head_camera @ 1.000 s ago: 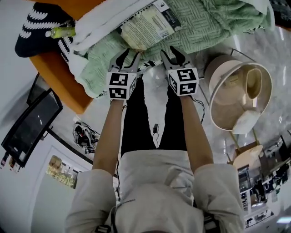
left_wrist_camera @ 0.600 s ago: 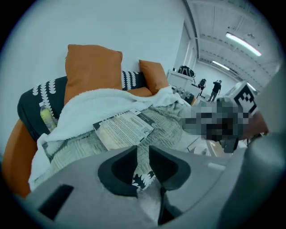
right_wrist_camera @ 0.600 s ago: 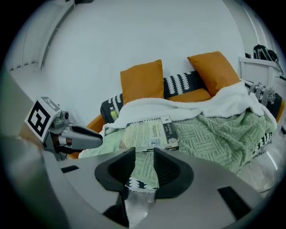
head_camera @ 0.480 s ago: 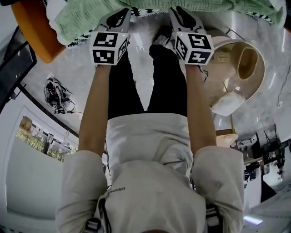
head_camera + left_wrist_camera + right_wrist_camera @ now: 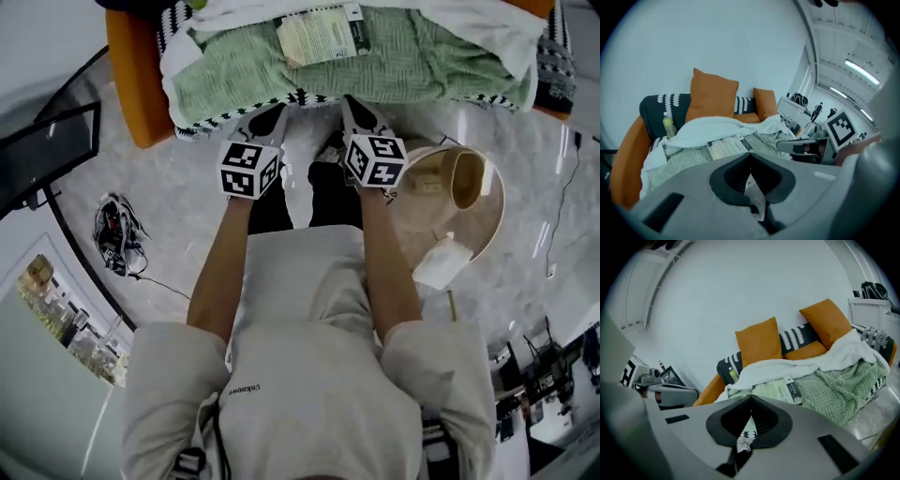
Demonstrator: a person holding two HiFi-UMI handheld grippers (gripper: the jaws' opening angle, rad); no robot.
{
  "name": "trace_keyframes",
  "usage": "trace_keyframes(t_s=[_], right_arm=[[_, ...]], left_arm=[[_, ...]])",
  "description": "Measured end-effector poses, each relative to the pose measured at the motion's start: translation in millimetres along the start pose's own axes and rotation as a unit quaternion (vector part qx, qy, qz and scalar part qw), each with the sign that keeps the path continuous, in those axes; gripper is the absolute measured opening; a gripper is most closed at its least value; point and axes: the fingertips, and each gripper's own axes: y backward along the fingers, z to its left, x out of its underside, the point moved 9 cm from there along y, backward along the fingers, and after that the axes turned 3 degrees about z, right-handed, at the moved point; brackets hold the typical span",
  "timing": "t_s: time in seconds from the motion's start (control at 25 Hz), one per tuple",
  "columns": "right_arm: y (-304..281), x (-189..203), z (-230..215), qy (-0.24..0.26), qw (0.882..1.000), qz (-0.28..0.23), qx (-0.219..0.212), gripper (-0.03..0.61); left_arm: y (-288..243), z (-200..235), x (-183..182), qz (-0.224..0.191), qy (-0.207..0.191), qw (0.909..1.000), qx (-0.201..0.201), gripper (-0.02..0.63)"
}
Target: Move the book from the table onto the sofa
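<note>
The book (image 5: 323, 36) lies flat on the green knit blanket (image 5: 422, 61) spread over the orange sofa (image 5: 131, 84). It also shows in the left gripper view as the book (image 5: 727, 145) and in the right gripper view as the book (image 5: 780, 389). My left gripper (image 5: 265, 120) and right gripper (image 5: 357, 111) hover side by side in front of the sofa's edge, apart from the book. Both have just been closing and now stand shut, left gripper (image 5: 750, 157) and right gripper (image 5: 751, 401), with nothing between the jaws.
A round beige table (image 5: 487, 234) stands at my right with a cup (image 5: 464, 178) and a white packet (image 5: 439, 264) on it. Orange cushions (image 5: 712, 93) and a green bottle (image 5: 668, 125) sit at the sofa's back. A dark screen (image 5: 47, 155) and cables (image 5: 117, 234) are at left.
Both grippers have drawn back and up from the book, and their jaws went from open to shut. The book stays on the blanket.
</note>
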Motion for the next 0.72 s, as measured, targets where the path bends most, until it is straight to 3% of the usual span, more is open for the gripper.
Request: trace_keyframes(t_s=[0.16, 0.32, 0.56, 0.72], right_arm=[[22.4, -29.5, 34.8, 0.006, 1.0, -0.002, 0.001, 0.006], [30.5, -59.0, 74.1, 0.031, 0.999, 0.0, -0.027, 0.006], [51.2, -69.5, 85.7, 0.093, 0.995, 0.009, -0.028, 0.006], [65.8, -64.4, 79.6, 0.134, 0.99, 0.025, -0.022, 0.006]], left_arm=[[42.5, -9.6, -11.6, -0.031, 0.049, 0.9983, 0.005, 0.009], [79.9, -5.7, -16.6, -0.047, 0.075, 0.9959, -0.014, 0.009], [80.5, -12.4, -35.2, -0.072, 0.067, 0.995, -0.019, 0.009], [67.9, -26.2, -27.5, -0.052, 0.034, 0.9979, -0.019, 0.009]])
